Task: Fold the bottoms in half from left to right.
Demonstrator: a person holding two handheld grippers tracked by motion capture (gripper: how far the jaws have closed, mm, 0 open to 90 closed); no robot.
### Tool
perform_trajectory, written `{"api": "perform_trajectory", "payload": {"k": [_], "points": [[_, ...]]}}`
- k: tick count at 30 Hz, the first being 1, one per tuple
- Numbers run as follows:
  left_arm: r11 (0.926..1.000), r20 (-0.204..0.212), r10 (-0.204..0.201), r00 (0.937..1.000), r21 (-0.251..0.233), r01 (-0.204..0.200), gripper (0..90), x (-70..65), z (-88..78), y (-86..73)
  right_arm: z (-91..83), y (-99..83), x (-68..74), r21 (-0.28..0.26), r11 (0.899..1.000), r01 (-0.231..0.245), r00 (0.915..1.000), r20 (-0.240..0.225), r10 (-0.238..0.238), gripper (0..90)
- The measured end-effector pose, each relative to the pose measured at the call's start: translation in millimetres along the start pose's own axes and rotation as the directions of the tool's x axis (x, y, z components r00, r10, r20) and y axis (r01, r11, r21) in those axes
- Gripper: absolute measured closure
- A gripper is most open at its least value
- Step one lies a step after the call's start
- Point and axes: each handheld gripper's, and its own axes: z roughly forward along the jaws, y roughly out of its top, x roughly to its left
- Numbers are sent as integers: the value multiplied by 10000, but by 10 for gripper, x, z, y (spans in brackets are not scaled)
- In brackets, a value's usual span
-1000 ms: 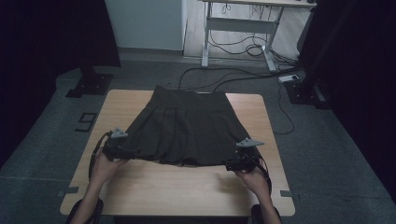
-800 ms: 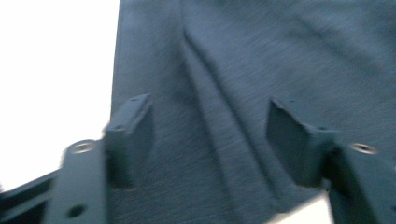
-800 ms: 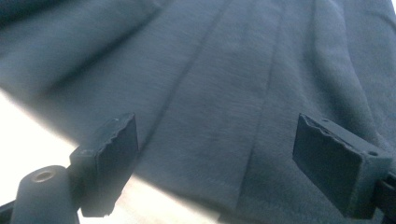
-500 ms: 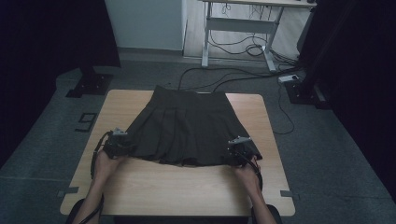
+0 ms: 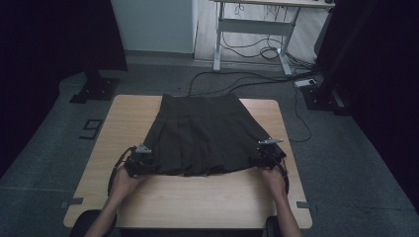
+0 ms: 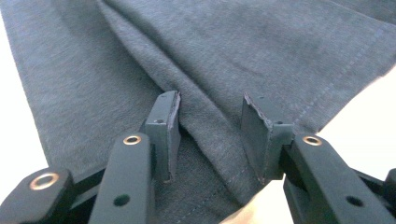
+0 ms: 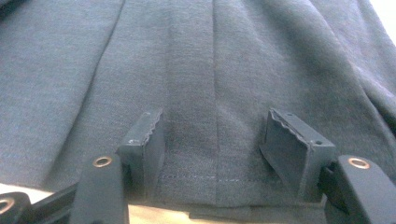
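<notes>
Two claws, left claw (image 5: 140, 159) and right claw (image 5: 265, 152), straddle the pleated skirt's (image 5: 205, 133) hem, released after closing partway.

Bare table (image 5: 197, 197) lies open before the skirt (image 5: 202, 133) (hem just beside both hands).

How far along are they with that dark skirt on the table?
Done: the dark pleated fabric skirt lies spread flat on the wooden table. In hand: the left gripper and right gripper straddle its near hem, jaws apart, having just closed partway. Left: no fold made yet.
</notes>
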Motion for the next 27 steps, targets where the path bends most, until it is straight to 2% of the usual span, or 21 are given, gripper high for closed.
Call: {"api": "perform_trajectory", "payload": {"k": [1,2,4,5,6,7,8,11,12,13,14,15,16,17,18,20,22,23,24,25,27], "points": [[10000,0,0,10000,0,0,562,0,0,0,0,0,0,0,10000,0,10000,0,0,384],[10000,286,99,9995,-16,-99,559,-100,34,29,9,14,-84,3,10000,-32,9999,154,32,384],[9999,459,157,9988,-54,-155,551,-158,54,41,20,24,-179,-35,9998,-199,9991,377,200,384],[9997,651,248,9976,-81,-243,551,-220,74,55,20,24,-179,-35,9998,-199,9991,377,200,384],[9988,1006,485,9937,-108,-477,543,-343,113,83,30,29,-278,-85,9989,-457,9973,577,461,385],[9988,1006,485,9937,-108,-477,537,-343,113,83,30,29,-278,-85,9989,-457,9973,577,461,385],[9974,1180,719,9904,-106,-711,527,-430,144,110,36,29,-355,-131,9973,-728,9950,677,735,384],[9972,1367,745,9878,-57,-745,501,-445,155,132,39,25,-393,-192,9965,-817,9938,742,829,381],[9972,1781,728,9813,64,-752,463,-389,125,161,39,18,-390,-251,9962,-834,9930,814,852,353],[9972,1781,728,9813,64,-752,436,-389,125,161,39,18,-390,-251,9962,-834,9930,814,852,353],[9975,1856,696,9802,-37,-701,421,-350,79,181,29,13,-380,-208,9961,-861,9915,964,877,297],[9980,1828,593,9814,-337,-540,421,-305,17,201,29,13,-380,-208,9961,-861,9915,964,877,297],[9958,1857,245,9823,-908,-77,382,-182,-122,248,3,28,-366,33,9972,-748,9918,1044,741,241],[9958,1857,245,9823,-908,-77,350,-182,-122,248,3,28,-366,33,9972,-748,9918,1044,741,241],[9946,1822,85,9832,-1030,104,350,-113,-174,274,-20,41,-353,32,9980,-624,9922,1085,617,226],[9933,1167,-57,9932,-1137,190,269,14,-221,327,-105,115,-282,-376,9978,-552,9947,852,582,199],[9942,484,-121,9988,-1066,172,256,174,-184,391,-127,151,-246,-482,9978,-451,9959,764,487,188],[9944,325,-191,9993,-1031,223,253,232,-161,412,-142,204,-196,-605,9975,-355,9975,587,391,179],[9934,146,-547,9984,-1005,559,240,374,-84,469,-146,281,-127,-754,9967,-284,9992,258,304,179],[9934,146,-547,9984,-1005,559,239,374,-84,469,-146,281,-127,-754,9967,-284,9992,258,304,179],[9922,-97,-747,9972,-1009,734,240,483,5,521,-105,372,-57,-874,9957,-301,9995,-125,291,179]]}}
